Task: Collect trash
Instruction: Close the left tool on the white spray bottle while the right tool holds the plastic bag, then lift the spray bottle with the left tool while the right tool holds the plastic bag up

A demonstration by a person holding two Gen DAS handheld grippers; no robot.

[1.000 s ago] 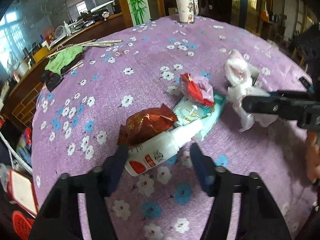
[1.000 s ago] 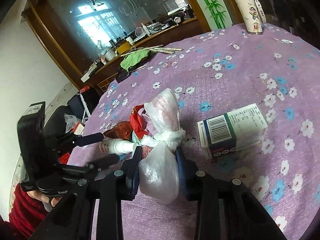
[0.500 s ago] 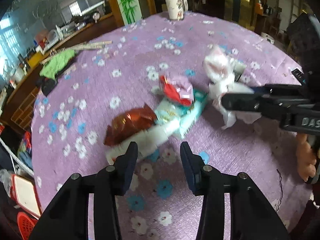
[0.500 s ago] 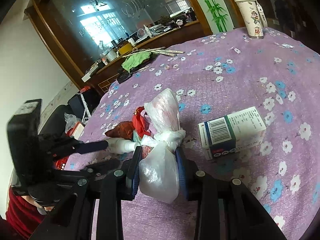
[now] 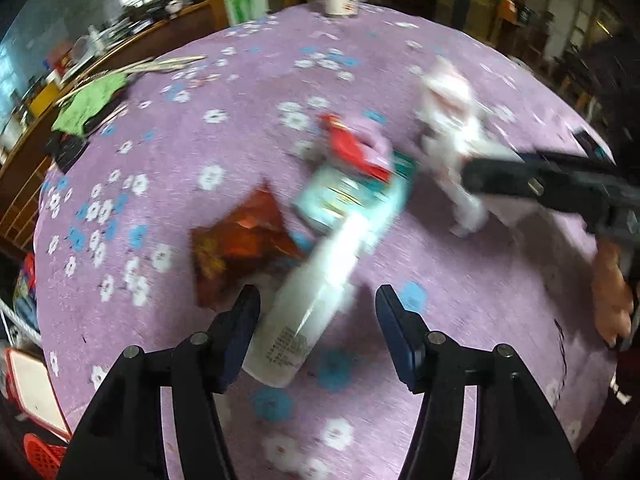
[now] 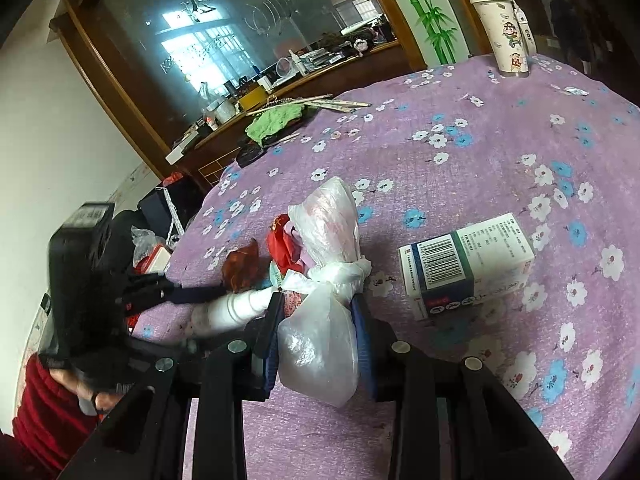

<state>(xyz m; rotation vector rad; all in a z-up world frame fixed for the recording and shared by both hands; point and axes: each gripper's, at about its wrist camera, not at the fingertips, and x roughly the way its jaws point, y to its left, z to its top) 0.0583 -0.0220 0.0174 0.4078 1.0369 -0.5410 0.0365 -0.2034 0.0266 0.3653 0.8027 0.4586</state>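
Now your left tongs [image 5: 316,312] stand wider than a second ago: the jaws have just been opening, and the white bottle [image 5: 304,300] lies between them, its base near your left-hand pad. The left wrist view is smeared by motion, so you can't be sure whether that pad touches the bottle; the other pad is clearly apart from it. A second ago the bottle lay crosswise ahead of the tips; it now runs lengthwise into the gap, nozzle toward the teal tissue pack [image 5: 352,196]. The tongs tilt steeply down at the purple flowered worktop [image 5: 460,280].

Your right tongs [image 6: 316,336] have not shifted: they are clamped on the knotted clear plastic bag [image 6: 320,344], pads pressing both sides of its lower bulge, the upper bulge lying on the cloth ahead. They slope down at a gentler angle.

The rest of the trash is heaped between your two tools: a brown snack wrapper [image 5: 240,248] just beside the bottle, a red wrapper [image 5: 352,148] on the tissue pack. The barcoded box [image 6: 468,264] lies right of the bag, apart from it. Your hand [image 5: 612,300] shows at the right edge of the left wrist view
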